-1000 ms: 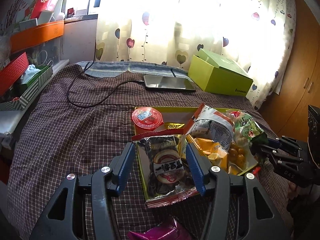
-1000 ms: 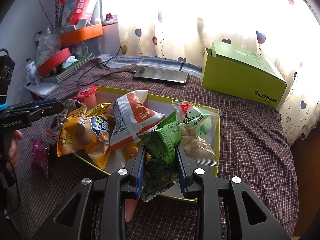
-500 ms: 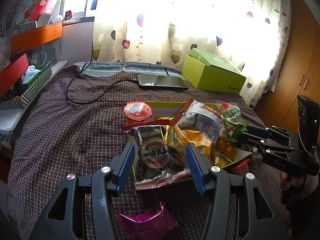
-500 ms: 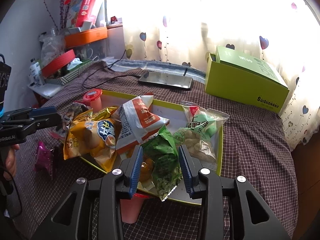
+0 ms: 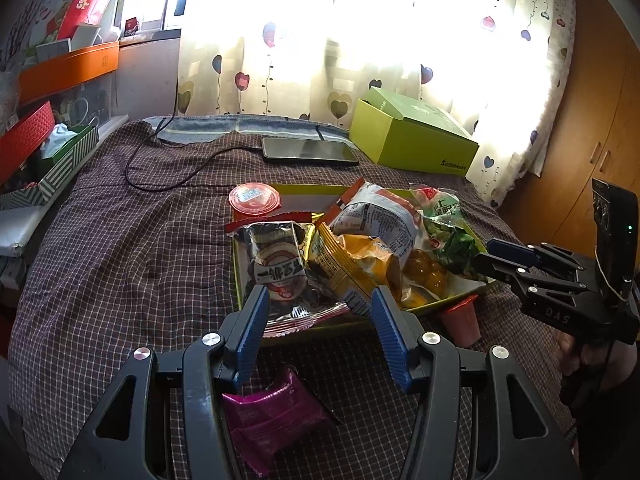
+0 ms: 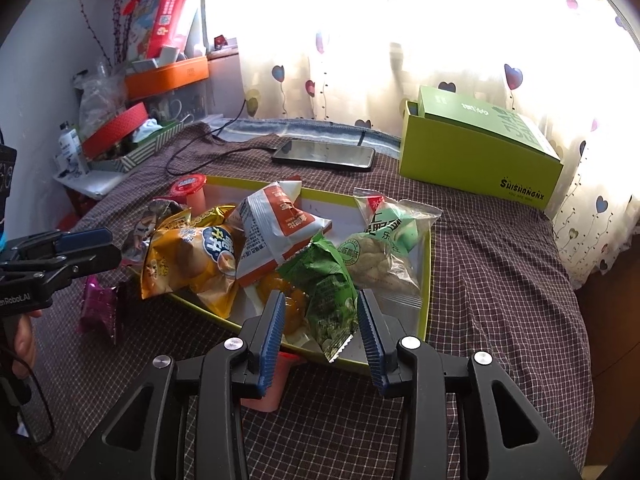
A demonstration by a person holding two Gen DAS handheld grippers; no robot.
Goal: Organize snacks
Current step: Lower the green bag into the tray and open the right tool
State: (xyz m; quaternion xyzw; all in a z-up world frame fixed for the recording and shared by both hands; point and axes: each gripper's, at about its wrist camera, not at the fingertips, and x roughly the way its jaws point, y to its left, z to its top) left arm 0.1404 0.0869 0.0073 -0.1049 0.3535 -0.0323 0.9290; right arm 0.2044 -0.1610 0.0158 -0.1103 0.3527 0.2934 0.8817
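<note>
A yellow-green tray [image 5: 236,268] [image 6: 426,280] on the checked bedspread holds several snack packets: a dark packet [image 5: 280,268], a yellow packet [image 5: 352,260] [image 6: 192,256], a white-and-orange packet [image 5: 376,216] [image 6: 276,228], a green packet [image 6: 328,300] [image 5: 452,244], a clear bag of pale snacks [image 6: 384,248] and a red-lidded cup [image 5: 254,198] [image 6: 188,186]. My left gripper [image 5: 318,332] is open and empty, near the tray's front edge, above a magenta packet [image 5: 272,416] [image 6: 98,308]. My right gripper [image 6: 322,336] is open with the green packet lying loose between its fingers. A pink cup [image 5: 460,320] [image 6: 266,392] stands outside the tray.
A green box [image 5: 412,140] [image 6: 480,148] and a phone [image 5: 308,150] [image 6: 326,154] with its cable lie at the back of the bed. Cluttered shelves and boxes [image 5: 44,128] stand at the left. A wooden cabinet [image 5: 600,120] is at the right.
My right gripper has opened, let go of the green packet in the tray and drawn back. My left gripper has drawn back from the dark packet, so the magenta packet shows more.
</note>
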